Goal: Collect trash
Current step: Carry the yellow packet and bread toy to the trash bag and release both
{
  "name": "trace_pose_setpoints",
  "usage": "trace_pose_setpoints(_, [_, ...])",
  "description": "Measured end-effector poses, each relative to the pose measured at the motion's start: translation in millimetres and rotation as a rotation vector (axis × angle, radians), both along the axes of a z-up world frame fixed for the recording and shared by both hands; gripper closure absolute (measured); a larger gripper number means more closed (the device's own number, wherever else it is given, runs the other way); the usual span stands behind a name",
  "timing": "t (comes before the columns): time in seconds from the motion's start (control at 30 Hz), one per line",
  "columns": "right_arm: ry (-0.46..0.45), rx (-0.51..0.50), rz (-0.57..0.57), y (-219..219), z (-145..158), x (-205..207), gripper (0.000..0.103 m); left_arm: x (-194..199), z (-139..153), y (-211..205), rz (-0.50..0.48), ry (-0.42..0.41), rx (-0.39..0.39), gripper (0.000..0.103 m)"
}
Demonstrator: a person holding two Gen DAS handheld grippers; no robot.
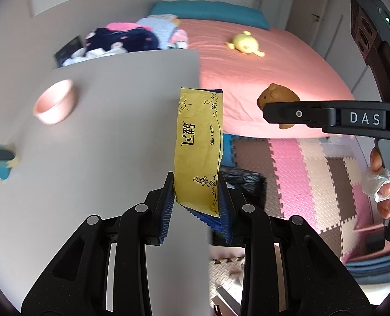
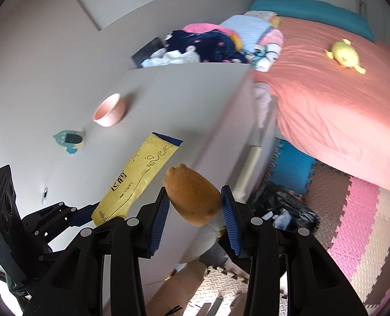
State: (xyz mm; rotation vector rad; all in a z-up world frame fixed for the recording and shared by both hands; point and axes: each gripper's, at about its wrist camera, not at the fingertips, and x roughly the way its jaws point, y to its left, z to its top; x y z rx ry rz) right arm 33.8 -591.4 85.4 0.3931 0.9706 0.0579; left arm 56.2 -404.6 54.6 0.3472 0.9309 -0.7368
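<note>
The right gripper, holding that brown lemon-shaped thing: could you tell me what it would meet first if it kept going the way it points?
Probably the edge of the grey table, which lies behind the brown lemon-shaped thing held in the right gripper. The black trash bag sits just right of that line; depth is unclear.

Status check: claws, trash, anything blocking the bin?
Left claw shut on yellow wrapper. Right claw shut on brown bun. Black-bagged bin on floor below, path looks clear.

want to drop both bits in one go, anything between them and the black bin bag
Nothing visible: yellow wrapper and brown lump hang clear of the table edge; the black bin bag sits open on the floor.
</note>
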Motion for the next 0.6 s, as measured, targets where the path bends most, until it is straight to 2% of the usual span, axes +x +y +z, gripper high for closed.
trace_pose_setpoints(0.37, [0.043,-0.01,-0.13,-67.9,-17.9,-44.1,0.061,-31.8,-20.7,-73.9,-0.164,0.044,0.038,0.072])
trace_pose_setpoints(0.6, [0.083,-0.014,-0.168,-85.7,-33.9,-52.4,0.061,-38.7,-34.5,-95.7,-0.207,0.069,0.057,0.072])
